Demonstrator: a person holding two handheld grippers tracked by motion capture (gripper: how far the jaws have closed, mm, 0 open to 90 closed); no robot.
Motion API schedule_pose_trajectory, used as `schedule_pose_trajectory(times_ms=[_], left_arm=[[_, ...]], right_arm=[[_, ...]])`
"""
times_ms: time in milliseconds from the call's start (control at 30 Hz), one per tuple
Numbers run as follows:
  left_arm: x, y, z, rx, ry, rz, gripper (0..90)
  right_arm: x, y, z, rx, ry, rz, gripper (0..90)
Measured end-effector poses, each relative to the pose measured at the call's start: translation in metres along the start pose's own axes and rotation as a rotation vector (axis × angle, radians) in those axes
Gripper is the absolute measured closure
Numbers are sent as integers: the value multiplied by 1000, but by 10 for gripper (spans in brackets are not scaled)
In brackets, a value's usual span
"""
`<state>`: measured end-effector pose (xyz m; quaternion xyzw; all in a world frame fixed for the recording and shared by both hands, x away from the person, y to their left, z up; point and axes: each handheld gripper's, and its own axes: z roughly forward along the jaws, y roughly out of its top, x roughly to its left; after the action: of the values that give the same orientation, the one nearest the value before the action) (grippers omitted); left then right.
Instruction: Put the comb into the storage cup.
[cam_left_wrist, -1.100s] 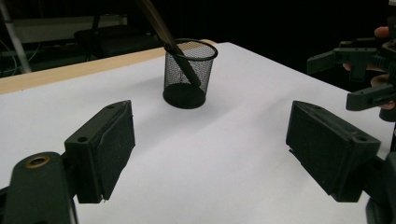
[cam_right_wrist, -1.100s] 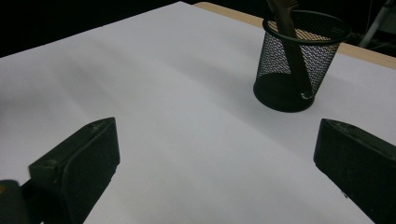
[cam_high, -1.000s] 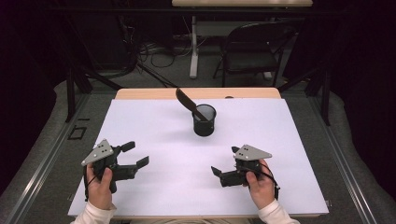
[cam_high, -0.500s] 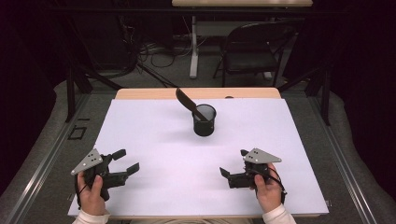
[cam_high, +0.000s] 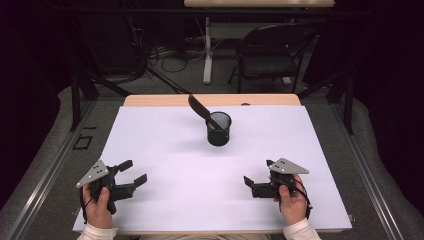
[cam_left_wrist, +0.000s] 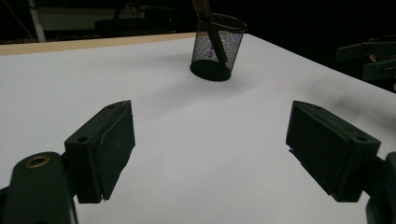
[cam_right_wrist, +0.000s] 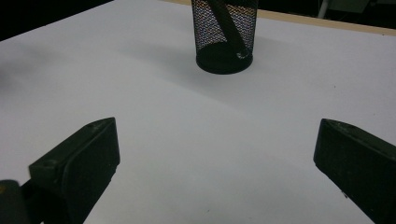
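While two hand-held grippers (cam_high: 131, 171) (cam_high: 257, 181) gape, one mesh cup (cam_high: 219, 129)

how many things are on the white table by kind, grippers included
black mesh cup: 1
dark utensil leaning in the cup: 1
handheld grippers, left gripper and right gripper, both open and holding nothing: 2
total: 4

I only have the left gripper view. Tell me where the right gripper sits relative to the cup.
Observer: In the high view the right gripper is near the table's front edge, right of the mesh cup and well short of it.
Operator: Report its jaws.
Observer: Wide open, nothing between them.
Operator: Describe the tool in the cup.
Observer: A dark utensil leans out toward the back left, its handle end resting inside the cup.
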<state>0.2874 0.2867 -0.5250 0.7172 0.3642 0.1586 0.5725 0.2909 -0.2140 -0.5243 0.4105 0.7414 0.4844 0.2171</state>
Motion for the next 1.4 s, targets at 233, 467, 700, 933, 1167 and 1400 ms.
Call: schedule_pose_trajectory(times_ms=[233,467,700,933,1167,1400], left_arm=[[4,-3,0,3,12,-8,160],[8,-6,1,14,20,-14,160],[10,-8,2,23,25,-24,160],[12,-9,2,27,28,-27,160],[13,-10,3,31,31,-28,160],[14,-11,4,35,29,-29,160]], right_arm=[[-6,-4,1,6,-16,17,1],[-12,-7,2,15,-33,34,1],[-16,-9,3,22,-46,43,1],[-20,-11,3,25,-56,58,1],[-24,-12,3,26,-63,68,1],[-26,-13,4,28,-64,82,2]])
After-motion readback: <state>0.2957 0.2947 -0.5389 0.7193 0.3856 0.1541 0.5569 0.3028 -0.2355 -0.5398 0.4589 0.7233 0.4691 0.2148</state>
